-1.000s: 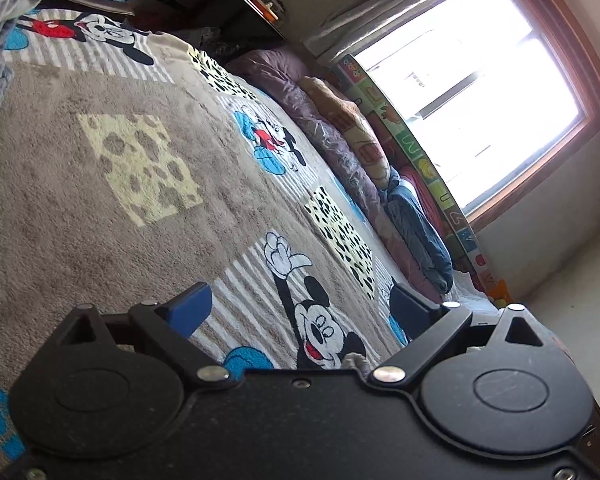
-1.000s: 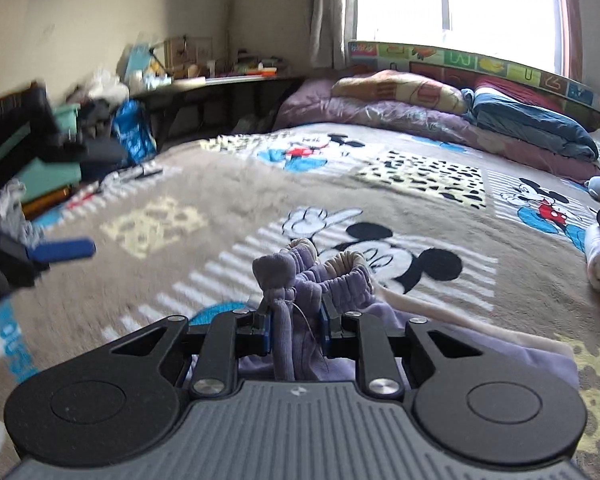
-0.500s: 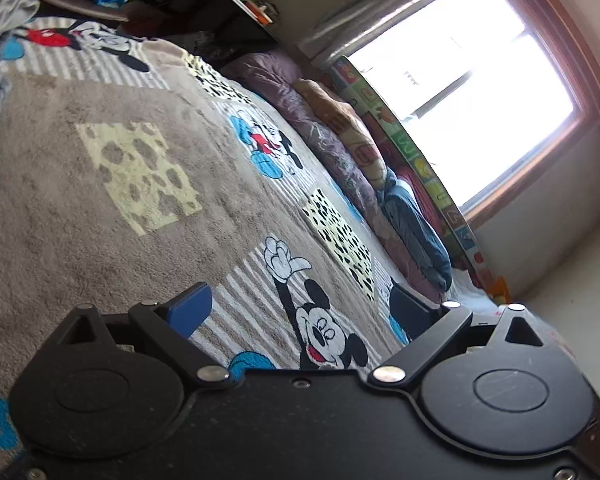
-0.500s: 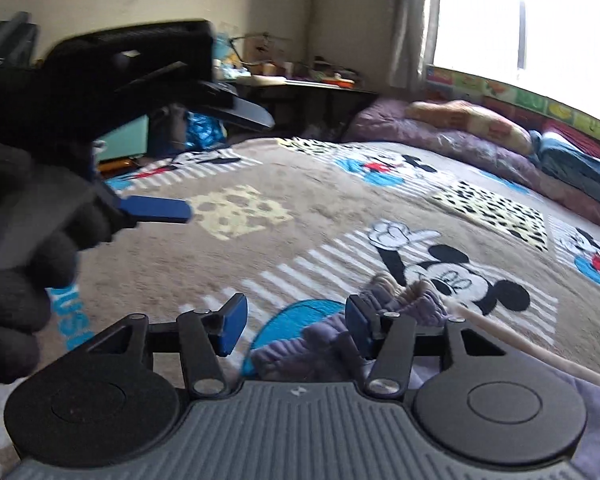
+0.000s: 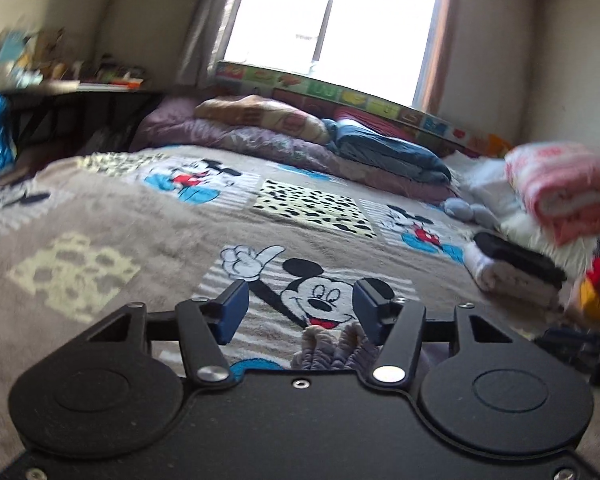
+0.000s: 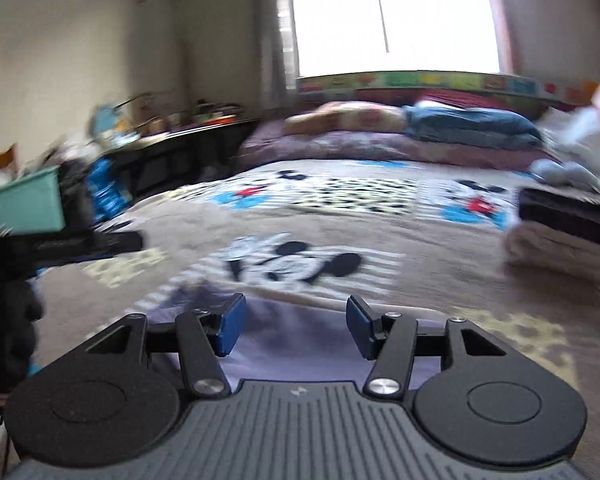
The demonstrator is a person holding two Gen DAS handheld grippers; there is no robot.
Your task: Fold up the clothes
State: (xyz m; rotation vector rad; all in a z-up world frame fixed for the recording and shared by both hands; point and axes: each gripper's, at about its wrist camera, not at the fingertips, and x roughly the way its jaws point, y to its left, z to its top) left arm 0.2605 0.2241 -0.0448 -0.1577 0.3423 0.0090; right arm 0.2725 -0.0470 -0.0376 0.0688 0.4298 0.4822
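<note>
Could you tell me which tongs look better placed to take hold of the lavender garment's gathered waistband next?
Probably the left. The left tongs are open with the ruffled waistband bunched just below their gap. The right tongs, also open, hover over flat lavender cloth.

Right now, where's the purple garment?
The purple garment lies on the Mickey blanket just ahead of the open right gripper; in the left wrist view its gathered waistband shows near the open left gripper.

Blanket (image 5: 148,224): plush, fuzzy cloth, matt. Lavender garment (image 6: 296,344) on the blanket: soft smooth cloth, with a gathered ribbed hem (image 5: 332,344). Left gripper (image 5: 300,312): matt black plastic body, shiny metal pivot screws, smooth blue pads (image 5: 232,312). Pink towel (image 5: 560,188) right of the blanket: nubby terry.
</note>
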